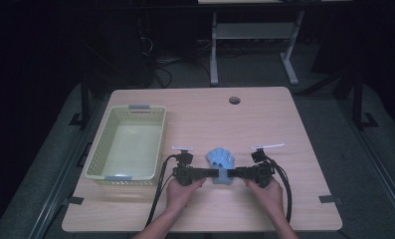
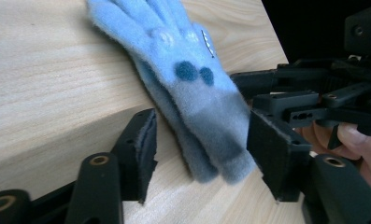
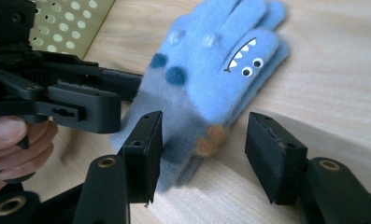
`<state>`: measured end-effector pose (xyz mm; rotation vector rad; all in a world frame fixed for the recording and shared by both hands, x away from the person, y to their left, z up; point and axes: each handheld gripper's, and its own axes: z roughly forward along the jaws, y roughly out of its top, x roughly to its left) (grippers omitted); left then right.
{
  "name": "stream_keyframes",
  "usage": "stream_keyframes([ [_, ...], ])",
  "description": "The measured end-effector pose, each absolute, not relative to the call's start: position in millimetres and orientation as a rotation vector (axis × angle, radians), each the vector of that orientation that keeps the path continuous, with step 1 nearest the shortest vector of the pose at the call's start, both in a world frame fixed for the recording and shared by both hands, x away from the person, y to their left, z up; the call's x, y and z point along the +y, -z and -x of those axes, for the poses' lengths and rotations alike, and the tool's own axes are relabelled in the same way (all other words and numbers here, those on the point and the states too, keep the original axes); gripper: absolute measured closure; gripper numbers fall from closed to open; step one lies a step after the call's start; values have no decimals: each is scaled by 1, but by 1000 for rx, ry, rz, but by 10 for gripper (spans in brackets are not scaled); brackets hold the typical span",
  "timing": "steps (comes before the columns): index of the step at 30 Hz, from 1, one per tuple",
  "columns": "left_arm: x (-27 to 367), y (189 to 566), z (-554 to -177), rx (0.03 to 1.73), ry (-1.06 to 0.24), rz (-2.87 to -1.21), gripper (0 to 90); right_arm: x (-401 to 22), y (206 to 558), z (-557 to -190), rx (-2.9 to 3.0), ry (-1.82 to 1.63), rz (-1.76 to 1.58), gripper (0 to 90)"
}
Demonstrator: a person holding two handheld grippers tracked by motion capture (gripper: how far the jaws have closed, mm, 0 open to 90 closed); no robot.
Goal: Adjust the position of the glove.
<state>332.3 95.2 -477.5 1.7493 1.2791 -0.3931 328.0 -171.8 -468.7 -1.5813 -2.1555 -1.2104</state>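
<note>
High view: blue glove (image 1: pixel 221 163) between both unclenched tools, left (image 1: pixel 211 173), right (image 1: pixel 231 174); yellow basket (image 1: pixel 100 152) alongside.

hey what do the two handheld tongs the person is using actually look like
Both the left tongs and the right tongs are matte black, built of jointed bars with brass-coloured pivot rivets, each ending in two flat rectangular black pads. Black cables trail back from each. A small white bar sits atop each. No sleeves show; forearms are bare.
</note>
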Motion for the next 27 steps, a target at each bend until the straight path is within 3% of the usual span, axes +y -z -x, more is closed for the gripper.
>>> stream_keyframes([
  [18,93,484,-333,1258,459,-1740,580,-165,476,-323,-2103,1241,1569,581],
  [27,92,487,-336,1266,494,-1719,595,-160,478,-323,-2085,1249,1567,600],
])
